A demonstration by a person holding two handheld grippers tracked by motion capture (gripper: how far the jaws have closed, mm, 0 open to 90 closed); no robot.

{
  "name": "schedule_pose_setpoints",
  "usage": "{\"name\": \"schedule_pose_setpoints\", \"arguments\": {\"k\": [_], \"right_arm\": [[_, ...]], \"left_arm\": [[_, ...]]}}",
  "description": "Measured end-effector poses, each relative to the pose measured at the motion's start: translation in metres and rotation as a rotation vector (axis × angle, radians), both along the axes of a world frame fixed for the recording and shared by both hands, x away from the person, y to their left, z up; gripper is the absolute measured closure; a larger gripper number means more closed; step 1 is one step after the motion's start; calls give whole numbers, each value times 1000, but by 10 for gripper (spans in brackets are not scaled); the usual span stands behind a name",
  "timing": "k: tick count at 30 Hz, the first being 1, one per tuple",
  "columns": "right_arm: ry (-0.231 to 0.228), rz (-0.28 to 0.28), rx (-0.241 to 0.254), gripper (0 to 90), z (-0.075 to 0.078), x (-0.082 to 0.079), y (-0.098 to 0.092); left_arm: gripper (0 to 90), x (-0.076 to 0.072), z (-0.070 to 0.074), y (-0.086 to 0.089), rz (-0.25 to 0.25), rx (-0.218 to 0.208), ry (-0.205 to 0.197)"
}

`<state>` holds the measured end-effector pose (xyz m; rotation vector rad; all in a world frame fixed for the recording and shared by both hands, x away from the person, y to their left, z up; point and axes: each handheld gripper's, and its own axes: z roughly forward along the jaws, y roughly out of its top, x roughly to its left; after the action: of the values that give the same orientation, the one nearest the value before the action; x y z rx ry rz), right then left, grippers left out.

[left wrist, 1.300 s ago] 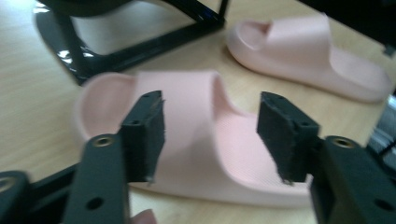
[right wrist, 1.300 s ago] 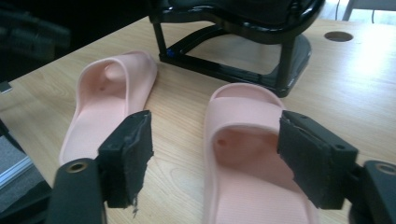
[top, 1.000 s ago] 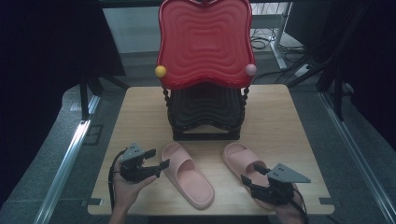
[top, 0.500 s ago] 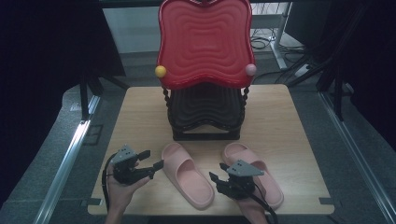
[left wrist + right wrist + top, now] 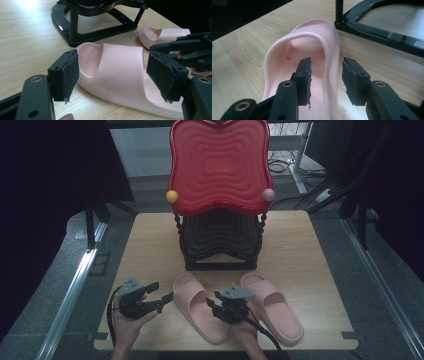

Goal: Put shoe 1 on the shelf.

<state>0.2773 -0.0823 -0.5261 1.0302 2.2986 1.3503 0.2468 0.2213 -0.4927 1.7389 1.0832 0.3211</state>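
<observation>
Two pink slippers lie near the front edge of the bench (image 5: 150, 227). The left slipper (image 5: 197, 312) sits just left of centre, toe toward the rack; the right slipper (image 5: 272, 305) lies beside it, apart from it, toward the front right corner.

Right gripper (image 5: 216, 306) is over the left slipper's heel end. Its jaws have just been closing and straddle the slipper's side wall (image 5: 331, 57): one pad inside the footbed, the other outside over bare wood. A gap shows on the outer side, so no clamp yet. Left gripper (image 5: 165, 292) stands at the slipper's left flank, jaws wide apart, nothing between the pads, strap (image 5: 120, 60) ahead of them.

Judgement: step in hand is pinching that side wall. To do it well, sink the pads lower so they bite the full wall, not just the lip; soft foam will likely fold and slip otherwise. Close squarely, then lift.

Around: black rack (image 5: 220, 242) with red wavy tray (image 5: 219, 165) on top stands at mid-bench, just behind the toes. It limits forward travel. The left gripper crowds the same slipper.
</observation>
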Motion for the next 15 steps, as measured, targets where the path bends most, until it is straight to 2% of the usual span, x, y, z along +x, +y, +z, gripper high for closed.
{"name": "schedule_pose_setpoints", "arguments": {"k": [5, 7, 15], "right_arm": [[19, -15, 6, 636, -8, 10, 9], [35, -24, 8, 676, -12, 16, 13], [39, -42, 18, 788, -19, 18, 19]], "left_arm": [[261, 1, -2, -1, -1, 3, 8], [261, 1, -3, 0, 1, 1, 8], [261, 1, -4, 1, 4, -2, 10]]}}
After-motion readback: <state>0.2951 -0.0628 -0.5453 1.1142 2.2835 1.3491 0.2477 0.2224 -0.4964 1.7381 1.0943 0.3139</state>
